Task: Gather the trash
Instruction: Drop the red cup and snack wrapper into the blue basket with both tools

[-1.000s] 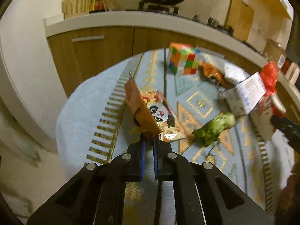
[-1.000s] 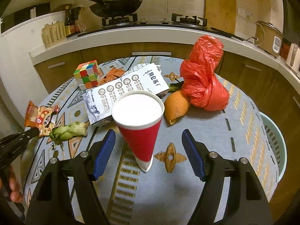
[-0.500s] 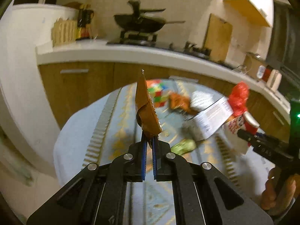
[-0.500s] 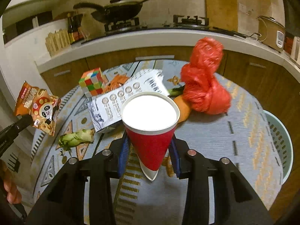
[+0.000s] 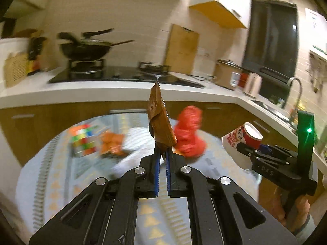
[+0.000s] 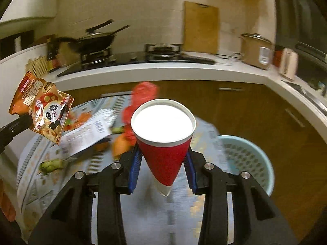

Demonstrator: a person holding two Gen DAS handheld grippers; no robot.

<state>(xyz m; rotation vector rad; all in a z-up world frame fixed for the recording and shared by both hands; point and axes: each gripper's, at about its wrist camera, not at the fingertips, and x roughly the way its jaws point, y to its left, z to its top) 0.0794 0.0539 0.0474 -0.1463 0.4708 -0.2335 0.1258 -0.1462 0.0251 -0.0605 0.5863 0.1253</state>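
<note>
My left gripper point(image 5: 161, 153) is shut on an orange panda snack wrapper point(image 5: 159, 122), held edge-on above the round table; the wrapper also shows in the right wrist view point(image 6: 40, 106). My right gripper point(image 6: 162, 163) is shut on a red paper cup point(image 6: 163, 138), lifted off the table; the cup also shows in the left wrist view point(image 5: 243, 140). A pale blue perforated basket point(image 6: 245, 159) stands on the floor right of the table. A red plastic bag point(image 5: 189, 132), a white carton point(image 6: 85, 134), orange peel point(image 6: 118, 147) and a green vegetable scrap point(image 6: 51, 164) lie on the table.
A Rubik's cube point(image 5: 82, 139) and another orange wrapper point(image 5: 112, 145) lie on the patterned tablecloth point(image 5: 51, 175). The curved kitchen counter point(image 5: 81, 94) with a wok point(image 5: 85, 49) runs behind the table. A rice cooker point(image 6: 255, 51) stands at the right.
Both grippers have risen and swung right. The right gripper closed on the cup and lifted it. The wrapper has gone up with the left gripper. The basket has come into view.
</note>
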